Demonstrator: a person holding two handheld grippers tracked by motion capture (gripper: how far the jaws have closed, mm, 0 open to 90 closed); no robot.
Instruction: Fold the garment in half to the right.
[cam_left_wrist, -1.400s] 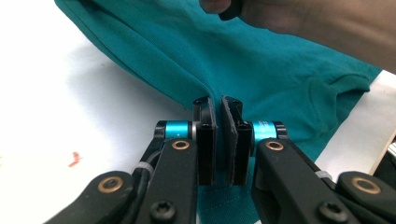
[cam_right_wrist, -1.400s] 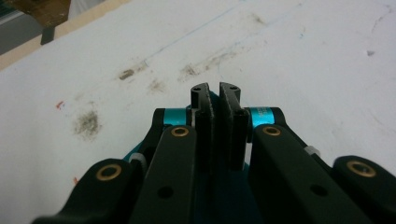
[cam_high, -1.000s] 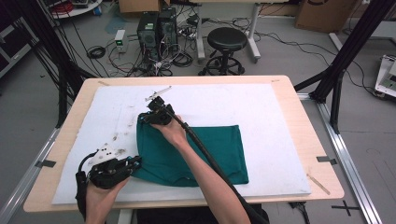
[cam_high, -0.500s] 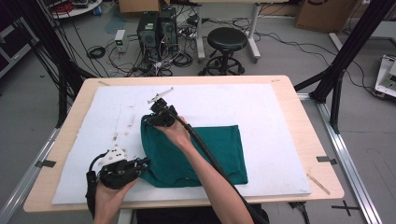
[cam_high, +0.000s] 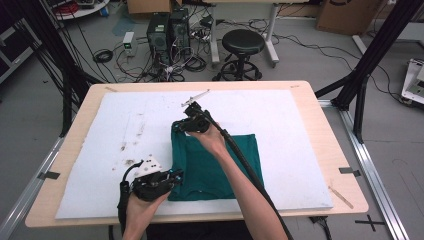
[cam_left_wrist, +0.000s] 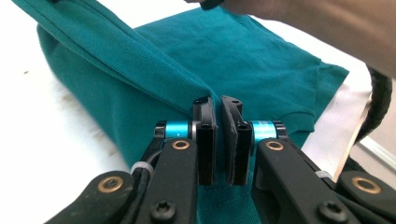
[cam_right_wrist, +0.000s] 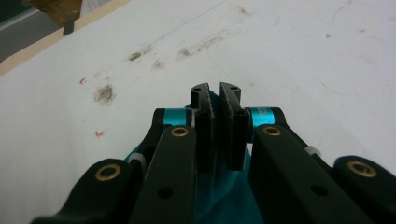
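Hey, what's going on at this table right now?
A person is folding a teal T-shirt on a white mat. The left gripper is shut on the shirt's near left edge, and the right gripper is shut on its far left corner. Both hold that side lifted off the mat.

Lab — computer towers (cam_high: 167, 31), floor cables (cam_high: 107, 55)

teal garment (cam_high: 215, 162) folded on the white mat

a dark teal knit cloth, folded into a rough rectangle near the mat's middle; its left edge is lifted into a taut fold, pinched at the near and far corners.
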